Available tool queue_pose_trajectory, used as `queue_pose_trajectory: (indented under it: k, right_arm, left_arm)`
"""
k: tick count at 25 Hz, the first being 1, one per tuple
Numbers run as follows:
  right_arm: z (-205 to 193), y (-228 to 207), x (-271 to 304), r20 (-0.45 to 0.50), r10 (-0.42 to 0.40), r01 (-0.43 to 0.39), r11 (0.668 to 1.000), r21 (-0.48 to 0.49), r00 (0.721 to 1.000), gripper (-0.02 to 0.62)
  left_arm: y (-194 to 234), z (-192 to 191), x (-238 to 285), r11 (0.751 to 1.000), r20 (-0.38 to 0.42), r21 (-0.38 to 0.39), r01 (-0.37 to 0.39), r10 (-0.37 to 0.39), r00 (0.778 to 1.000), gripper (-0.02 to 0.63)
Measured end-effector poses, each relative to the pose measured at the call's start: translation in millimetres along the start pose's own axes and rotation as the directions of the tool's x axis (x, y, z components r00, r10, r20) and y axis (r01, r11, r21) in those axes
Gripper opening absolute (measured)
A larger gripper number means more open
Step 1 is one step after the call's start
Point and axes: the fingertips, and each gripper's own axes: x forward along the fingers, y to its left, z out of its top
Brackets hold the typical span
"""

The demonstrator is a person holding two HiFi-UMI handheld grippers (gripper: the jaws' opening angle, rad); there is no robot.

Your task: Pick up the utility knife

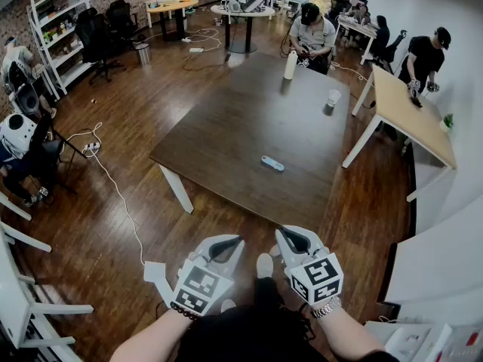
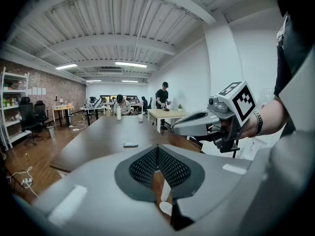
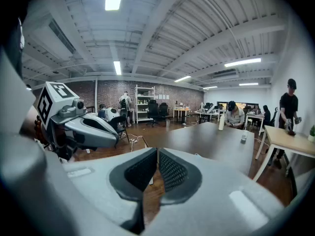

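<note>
The left tool and right tool are clenched, empty, well apart from the slim light-blue utility knife on the dark wooden bench; approached unopened, the knife could be shoved away.

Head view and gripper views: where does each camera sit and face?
Head view: on the person's head, steeply down at the table, utility knife, left gripper, right gripper, forearms.
Left gripper view: on that gripper, along its jaws toward the table; right gripper shows.
Right gripper view: likewise; left gripper shows.
Head and left gripper views share the utility knife.
</note>
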Motion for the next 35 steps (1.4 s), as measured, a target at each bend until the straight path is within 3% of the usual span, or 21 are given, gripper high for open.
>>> queue_pose_trajectory:
  k: [9,17,26,35]
  right_arm:
    - [-16,-101,82,-0.076,0.041,-0.039,0.999,0.024,0.996,0.046]
    - [-46,-174,153,-0.187,0.099,-0.102,0.995,-0.004,0.977,0.103]
    - [-83,-208,225,-0.287,0.148,-0.17,0.984,-0.052,0.946,0.151]
    - [-114,-221,266,-0.358,0.184,-0.236,0.966,-0.106,0.915,0.195]
  left_arm:
    - [58,16,83,0.999,-0.069,-0.02,-0.037,0.036,0.997,0.017]
    - [80,15,172,0.998,-0.192,-0.063,-0.021,0.009,0.981,0.017]
    - [105,0,232,0.991,-0.283,-0.13,-0.017,-0.021,0.959,0.017]
    - [121,-12,259,0.986,-0.334,-0.159,-0.041,-0.015,0.942,0.017]
